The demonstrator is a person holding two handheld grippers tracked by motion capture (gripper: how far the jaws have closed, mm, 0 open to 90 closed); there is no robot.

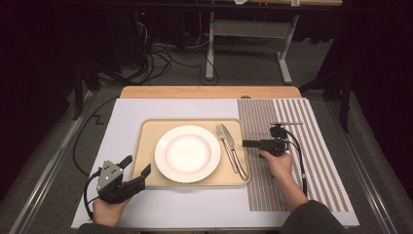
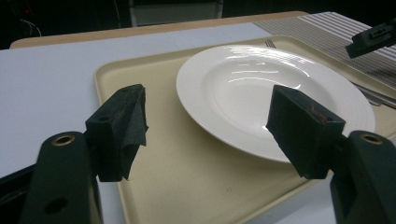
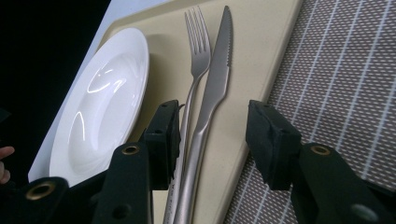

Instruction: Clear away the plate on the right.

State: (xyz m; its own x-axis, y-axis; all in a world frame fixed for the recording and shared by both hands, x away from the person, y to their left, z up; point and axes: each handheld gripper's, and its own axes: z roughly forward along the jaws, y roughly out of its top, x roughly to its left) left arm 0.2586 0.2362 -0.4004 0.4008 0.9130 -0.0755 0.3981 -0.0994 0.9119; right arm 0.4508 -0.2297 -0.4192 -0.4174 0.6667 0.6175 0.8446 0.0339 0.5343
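Black jaws of the right gripper point(image 3: 212, 144) stand apart and empty, straddling the handles of the knife point(image 3: 211, 100) and fork point(image 3: 192, 86), with nothing clamped yet. Both pieces lie side by side, handles touching or nearly so, on the right part of the tray point(image 3: 275, 51), just beside the plate point(image 3: 100, 107). In the high view the right gripper point(image 1: 253, 143) points left at the cutlery from over the striped mat point(image 1: 292, 146). Left gripper point(image 2: 205, 126) also wide open, empty, hovering at the tray's near left corner, aimed at the plate rim.

Risk, as I judge it: closing now could catch both handles at once, or pinch one and skid the other into the plate. Smooth, thin metal lying flat on a slick tray gives the pads little to bite; a handle may squirt out or swing.

Materials: brushed steel cutlery, knife edge serrated; glossy white round plate with broad rim; matte beige tray with rounded corners; woven grey mat with pale stripes
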